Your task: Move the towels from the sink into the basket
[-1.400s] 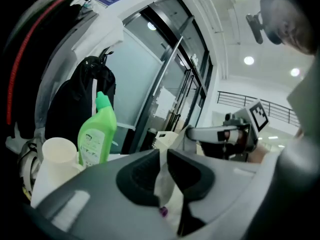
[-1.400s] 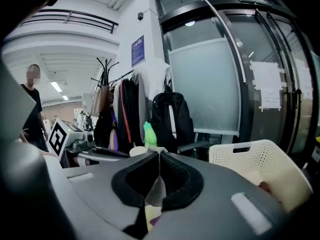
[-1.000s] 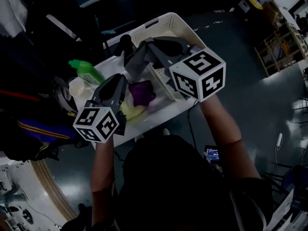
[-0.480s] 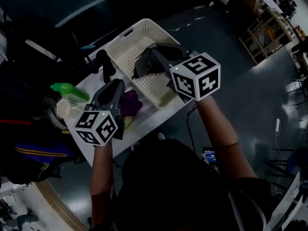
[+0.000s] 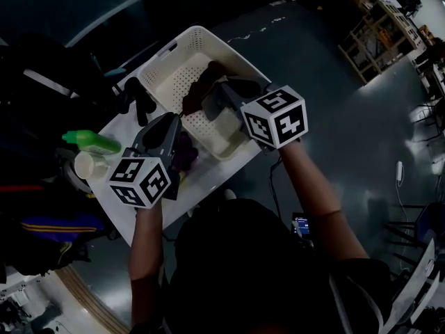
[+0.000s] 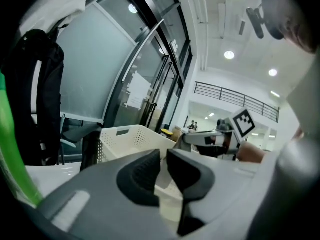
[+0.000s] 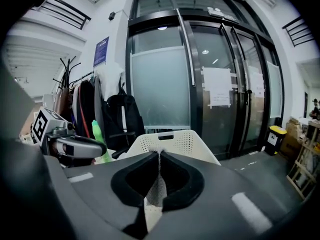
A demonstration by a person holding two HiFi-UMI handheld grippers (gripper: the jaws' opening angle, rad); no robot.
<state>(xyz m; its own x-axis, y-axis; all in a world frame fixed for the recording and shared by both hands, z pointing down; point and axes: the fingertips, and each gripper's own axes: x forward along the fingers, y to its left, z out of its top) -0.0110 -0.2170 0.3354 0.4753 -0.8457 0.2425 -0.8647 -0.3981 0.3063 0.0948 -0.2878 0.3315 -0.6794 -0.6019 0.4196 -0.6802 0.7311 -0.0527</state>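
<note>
- Head view: a white perforated basket [image 5: 163, 67] stands on the white worktop [image 5: 208, 178]. The right claw [image 5: 211, 97] reaches in over the basket's inside. A dark brownish lump [image 5: 198, 88] sits at its tips; cloth or part of the claw, cannot tell.
- The left claw [image 5: 169, 122] sits just outside the basket's near-left wall. The purple towel [image 5: 185, 152] lies crumpled on the worktop under that claw, beside the basket and not in it.
- A green bottle [image 5: 90, 141] and a pale cup [image 5: 83, 164] stand farther left of the basket. A black tap [image 5: 135, 97] is by its left corner.
- Left gripper view: the left claw [image 6: 163, 158] has its jaws a narrow gap apart, nothing between them. The basket [image 6: 125, 136] is straight ahead, with the right claw [image 6: 210, 139] over its right side.
- Right gripper view: the right claw [image 7: 159, 156] has its jaws together. A thin pale dotted strip shows in the slit; towel or basket [image 7: 172, 141] floor, unclear. The left claw [image 7: 72, 146] is left of the basket.
</note>
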